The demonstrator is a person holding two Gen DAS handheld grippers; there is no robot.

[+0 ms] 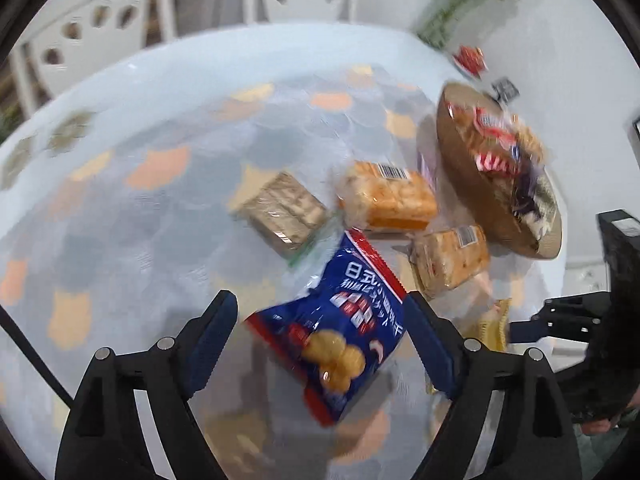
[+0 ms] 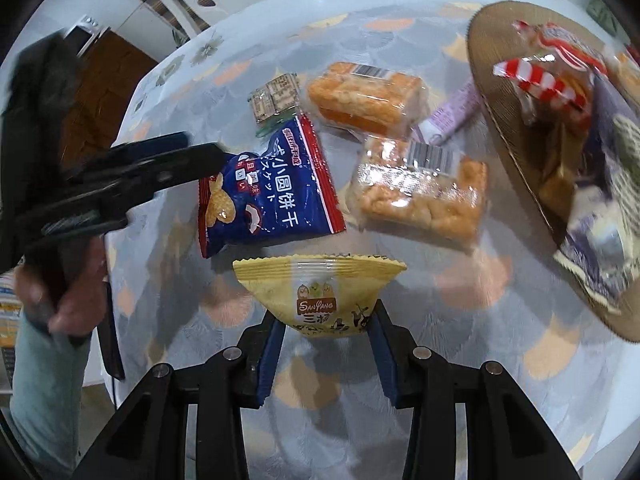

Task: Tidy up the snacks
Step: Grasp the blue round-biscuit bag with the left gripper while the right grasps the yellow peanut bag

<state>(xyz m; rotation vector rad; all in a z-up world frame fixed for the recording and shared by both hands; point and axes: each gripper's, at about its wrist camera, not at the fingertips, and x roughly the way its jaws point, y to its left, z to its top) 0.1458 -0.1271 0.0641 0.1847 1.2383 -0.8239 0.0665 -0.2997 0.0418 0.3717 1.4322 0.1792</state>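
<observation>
Where the snacks lie: round bench [image 2: 280,32] with flowery blue cloth
Chairs: two white [image 1: 80,36]
Orange cracker packs: two [image 2: 366,98]
Left claw [image 1: 320,320]: spread wide around blue biscuit bag [image 1: 340,320]
Right claw [image 2: 326,344]: pinching yellow snack bag [image 2: 320,292]

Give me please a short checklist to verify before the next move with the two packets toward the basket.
1. Right gripper holds yellow packet: ok, fingers press both its sides.
2. Left gripper holds blue packet: cannot tell; the fingers sit at its sides, but the grip is unclear.
3. Basket has room: not ok, snacks already pile over its rim.
4. Path to basket: not ok, two orange packs lie between.
5. Grippers apart from each other: ok.
6. Sharp view: not ok, left wrist view is blurred.
</observation>
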